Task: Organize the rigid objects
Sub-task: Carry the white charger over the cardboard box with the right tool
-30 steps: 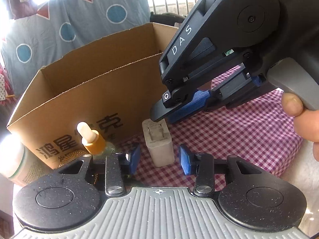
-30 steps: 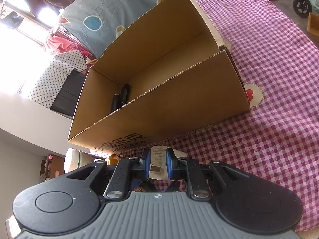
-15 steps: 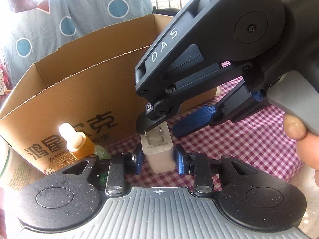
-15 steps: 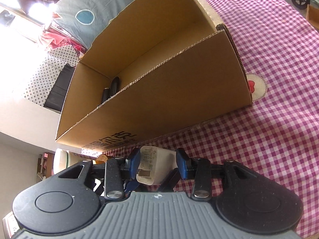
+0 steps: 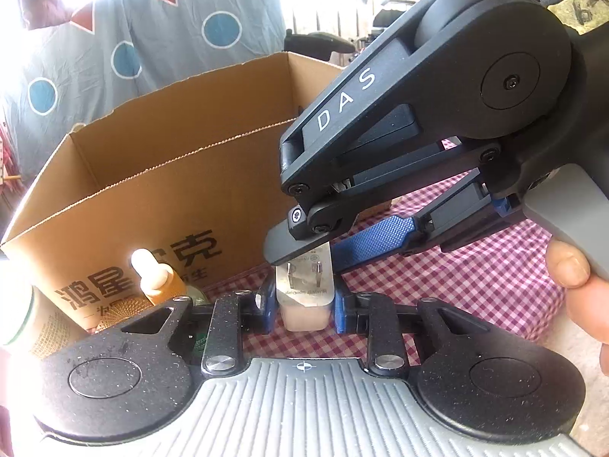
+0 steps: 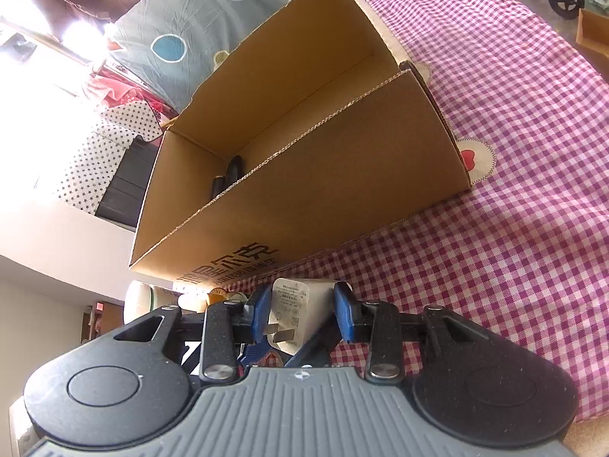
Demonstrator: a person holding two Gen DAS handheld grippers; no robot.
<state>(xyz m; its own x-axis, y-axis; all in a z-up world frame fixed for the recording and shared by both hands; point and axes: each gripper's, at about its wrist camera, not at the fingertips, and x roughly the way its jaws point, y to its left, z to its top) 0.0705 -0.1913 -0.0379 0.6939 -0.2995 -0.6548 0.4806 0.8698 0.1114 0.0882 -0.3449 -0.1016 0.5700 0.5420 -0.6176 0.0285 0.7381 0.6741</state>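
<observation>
A white charger plug (image 5: 304, 297) stands prongs-up on the pink checked cloth (image 5: 475, 282), in front of the open cardboard box (image 5: 152, 175). My left gripper (image 5: 302, 306) is shut on its lower body, a blue pad pressed to each side. My right gripper (image 5: 308, 259) reaches in from the upper right with its jaws around the plug's top, closing a little. In the right wrist view the plug (image 6: 300, 308) sits between the right gripper's (image 6: 303, 304) blue pads (image 6: 344, 308) without being clamped.
The box (image 6: 304, 175) holds dark objects (image 6: 228, 175) at its far left end. An amber dropper bottle (image 5: 160, 278) and a white bottle (image 5: 15, 316) stand left of the plug. A person's thumb (image 5: 571, 266) rests on the right gripper's handle. Checked cloth (image 6: 514, 190) spreads to the right.
My left gripper's jaws have closed onto the plug. My right gripper, shut on the plug a second ago, has let its jaws spread apart around it.
</observation>
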